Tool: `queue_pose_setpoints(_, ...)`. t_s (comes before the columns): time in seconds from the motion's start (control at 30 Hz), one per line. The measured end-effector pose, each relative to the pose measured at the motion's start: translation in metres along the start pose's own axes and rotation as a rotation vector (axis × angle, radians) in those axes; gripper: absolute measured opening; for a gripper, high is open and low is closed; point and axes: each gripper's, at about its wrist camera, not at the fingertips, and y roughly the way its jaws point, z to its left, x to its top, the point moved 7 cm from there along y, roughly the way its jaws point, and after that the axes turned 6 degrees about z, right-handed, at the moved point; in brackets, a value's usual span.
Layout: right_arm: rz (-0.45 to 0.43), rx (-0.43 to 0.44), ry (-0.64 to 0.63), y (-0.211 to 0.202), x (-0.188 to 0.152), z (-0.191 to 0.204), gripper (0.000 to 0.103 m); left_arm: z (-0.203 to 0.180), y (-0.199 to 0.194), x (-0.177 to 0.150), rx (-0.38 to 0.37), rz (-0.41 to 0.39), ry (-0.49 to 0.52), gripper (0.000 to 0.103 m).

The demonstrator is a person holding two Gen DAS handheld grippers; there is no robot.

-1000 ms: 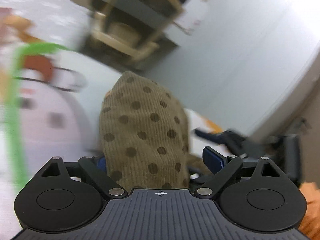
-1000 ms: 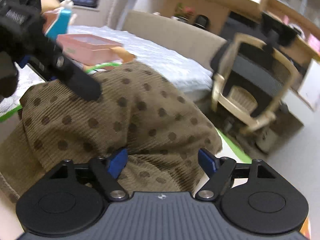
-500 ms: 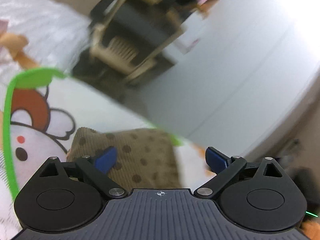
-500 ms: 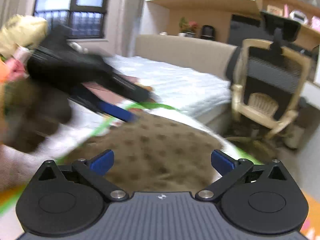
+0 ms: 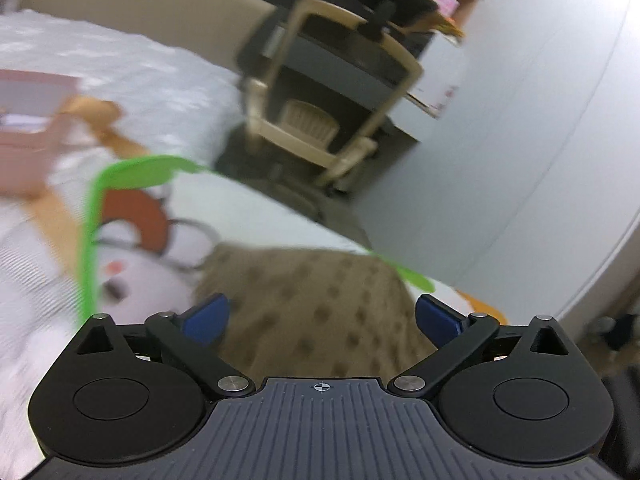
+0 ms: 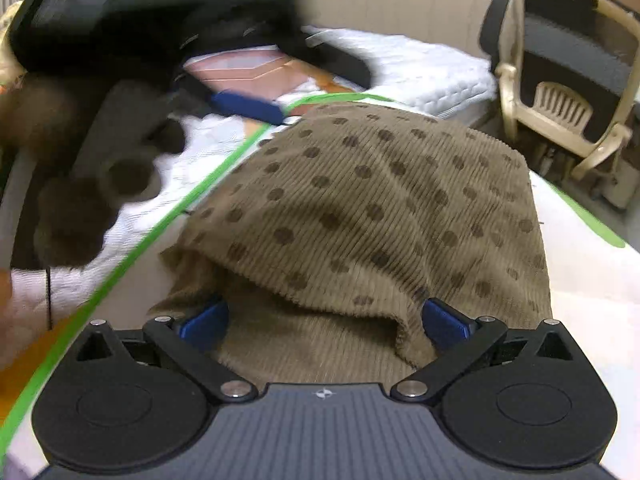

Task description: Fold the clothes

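The brown polka-dot corduroy garment (image 6: 380, 216) lies folded over itself on a white mat with a green border (image 6: 160, 224). The right gripper (image 6: 324, 320) is spread wide, its blue fingertips (image 6: 204, 322) flanking the near hem, gripping nothing. The left gripper (image 5: 320, 316) is likewise spread above the cloth's edge. An office chair (image 5: 320, 92) stands beyond, beside a bed (image 5: 140, 68).

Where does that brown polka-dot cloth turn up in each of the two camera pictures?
Left wrist view: the brown dotted cloth lies low in the middle, blurred, just beyond the open left gripper.
Right wrist view: the same cloth fills the centre, folded over, its near edge between the fingers of the open right gripper.
Shared landmark: the cream-framed chair, at upper centre and upper right.
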Motion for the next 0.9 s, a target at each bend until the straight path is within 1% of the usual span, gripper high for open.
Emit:
queue_pose_setpoints(0.07, -0.055, 0.046, 0.055, -0.022, -0.001, -0.010, 0.103, 0.001, -0.017, -0.017, -0.020, 0.002, 0.028, 0.103)
queue_pose_setpoints(0.13, -0.109, 0.035, 0.113, -0.040, -0.001, -0.026, 0.103, -0.003, -0.027, -0.032, -0.016, 0.024, 0.091, 0.103)
queue_pose_setpoints(0.17, -0.141, 0.005, 0.139, -0.050, -0.001, -0.036, 0.103, -0.005, -0.028, -0.039, -0.003, 0.036, 0.131, 0.103)
queue_pose_setpoints(0.23, -0.196, -0.088, 0.183, -0.060, 0.002, -0.055, 0.103, -0.009, -0.027, -0.050, 0.044, 0.046, 0.208, 0.103)
queue_pose_setpoints(0.3, -0.191, -0.190, 0.204, -0.057, -0.002, -0.071, 0.103, -0.007, -0.019, -0.063, 0.104, 0.089, 0.262, 0.103)
queue_pose_setpoints(0.33, -0.161, -0.236, 0.203, -0.050, -0.006, -0.077, 0.103, -0.005, -0.015, -0.071, 0.135, 0.116, 0.288, 0.103)
queue_pose_setpoints(0.37, -0.126, -0.263, 0.193, -0.040, -0.009, -0.083, 0.103, -0.003, -0.011, -0.078, 0.166, 0.142, 0.313, 0.103)
queue_pose_setpoints(0.4, -0.097, -0.270, 0.175, -0.032, -0.014, -0.080, 0.103, -0.001, -0.010, -0.085, 0.190, 0.162, 0.338, 0.103)
queue_pose_setpoints(0.47, -0.041, -0.279, 0.136, -0.018, -0.025, -0.073, 0.103, 0.003, -0.015, -0.095, 0.212, 0.178, 0.381, 0.103)
queue_pose_setpoints(0.57, -0.036, -0.274, 0.136, -0.013, -0.027, -0.063, 0.103, 0.011, -0.030, -0.100, 0.239, 0.190, 0.392, 0.103)
queue_pose_setpoints(0.63, -0.029, -0.271, 0.127, -0.019, -0.029, -0.066, 0.103, 0.018, -0.035, -0.103, 0.264, 0.206, 0.388, 0.103)
queue_pose_setpoints(0.7, -0.013, -0.258, 0.116, -0.019, -0.029, -0.064, 0.103, 0.024, -0.043, -0.106, 0.262, 0.214, 0.372, 0.103)
queue_pose_setpoints(0.8, 0.009, -0.266, 0.079, -0.031, -0.045, -0.058, 0.103, 0.028, -0.056, -0.110, 0.266, 0.224, 0.359, 0.103)
queue_pose_setpoints(0.87, 0.016, -0.283, 0.047, -0.036, -0.048, -0.056, 0.103, 0.024, -0.061, -0.111, 0.221, 0.230, 0.343, 0.103)
queue_pose_setpoints(0.9, 0.002, -0.290, 0.038, -0.044, -0.050, -0.054, 0.103, 0.019, -0.065, -0.112, 0.194, 0.224, 0.340, 0.103)
